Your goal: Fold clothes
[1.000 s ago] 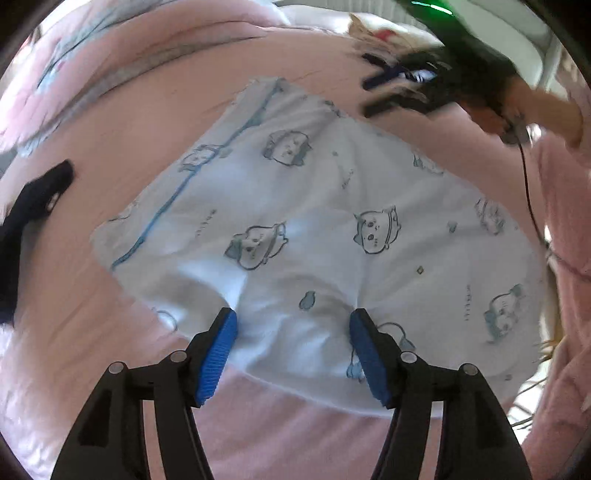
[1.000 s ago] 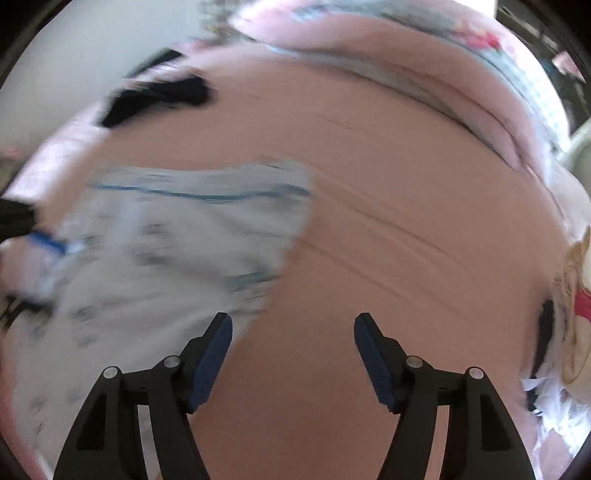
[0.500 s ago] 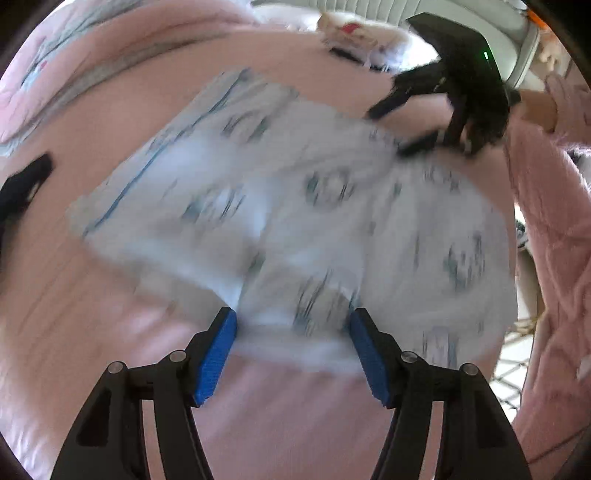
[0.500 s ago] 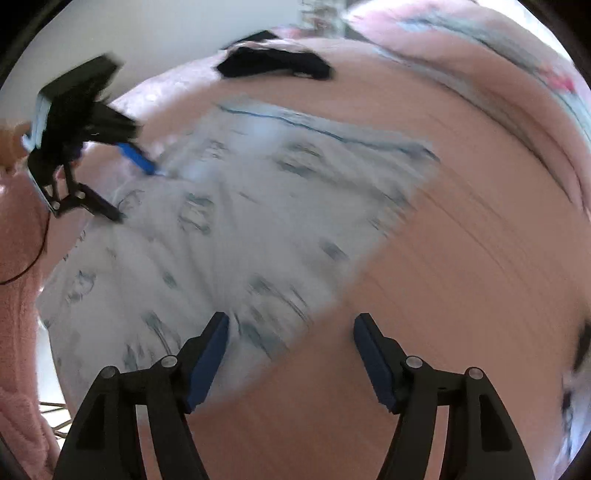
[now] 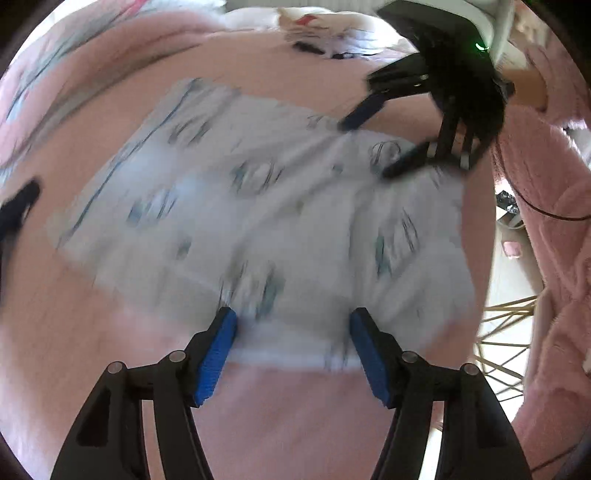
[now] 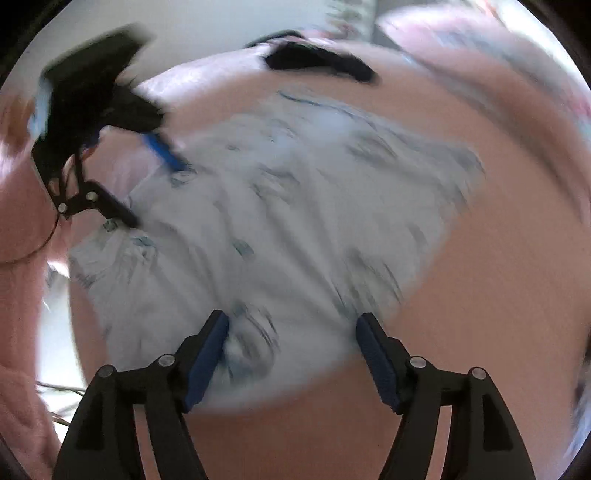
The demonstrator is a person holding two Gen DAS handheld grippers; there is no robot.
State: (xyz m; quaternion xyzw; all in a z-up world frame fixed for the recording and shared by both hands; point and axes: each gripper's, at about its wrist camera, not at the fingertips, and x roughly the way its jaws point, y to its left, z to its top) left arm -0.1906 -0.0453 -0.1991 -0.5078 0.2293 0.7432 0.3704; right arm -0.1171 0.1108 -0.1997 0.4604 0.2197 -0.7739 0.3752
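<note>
A light blue garment (image 5: 258,206) printed with cartoon faces lies spread flat on the pink bed sheet (image 5: 295,424). My left gripper (image 5: 293,332) points down at its near hem, open, with the hem lying between the blue pads and not pinched. In the right wrist view the same garment (image 6: 295,221) fills the middle. My right gripper (image 6: 291,332) straddles its opposite edge, its jaws opening, cloth between them but not pressed. Each gripper shows in the other's view: the right gripper (image 5: 369,144) and the left gripper (image 6: 151,192). Both views are motion-blurred.
A black garment (image 5: 14,210) (image 6: 317,62) lies on the sheet beyond the blue one. A person's pink fleece sleeve (image 5: 535,221) runs along the bed's edge, with floor beyond it. Rumpled bedding and a white item (image 5: 325,29) sit at the bed's far end.
The right gripper has swung from bare pink sheet onto the blue garment's edge. The left gripper has shifted along the near hem. The garment still lies flat.
</note>
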